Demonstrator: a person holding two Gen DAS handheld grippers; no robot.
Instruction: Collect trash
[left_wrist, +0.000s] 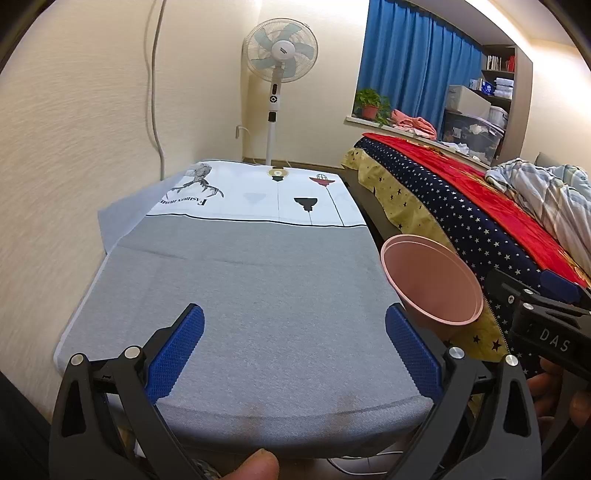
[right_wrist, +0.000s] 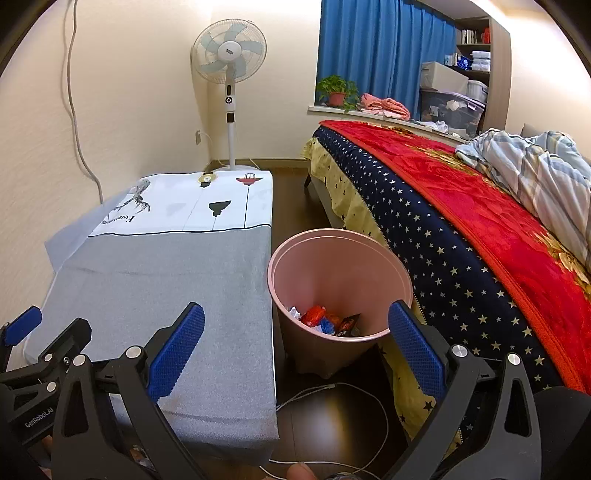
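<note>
Grey-and-white clothed table (right_wrist: 155, 280), standing fan (right_wrist: 229, 55), potted plant (right_wrist: 336, 90), bed with red blanket (right_wrist: 480, 206), blue curtain (right_wrist: 384, 48).

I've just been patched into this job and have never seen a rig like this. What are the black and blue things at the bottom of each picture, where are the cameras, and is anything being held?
There is no robot arm here. A person holds two hand grippers, and each carries a wide-angle camera looking forward along its jaws. The black arms with blue pads are those jaws.

One picture comes from the left gripper, the other from the right gripper. Both stand wide open and hold nothing.

Ahead is a low table under a grey and white cloth, with no trash on the part that shows. To its right, on the floor beside the bed, stands a pink bin. The right view looks into it: crumpled paper and red, blue and dark wrappers lie at the bottom. A white cable runs across the floor.
</note>
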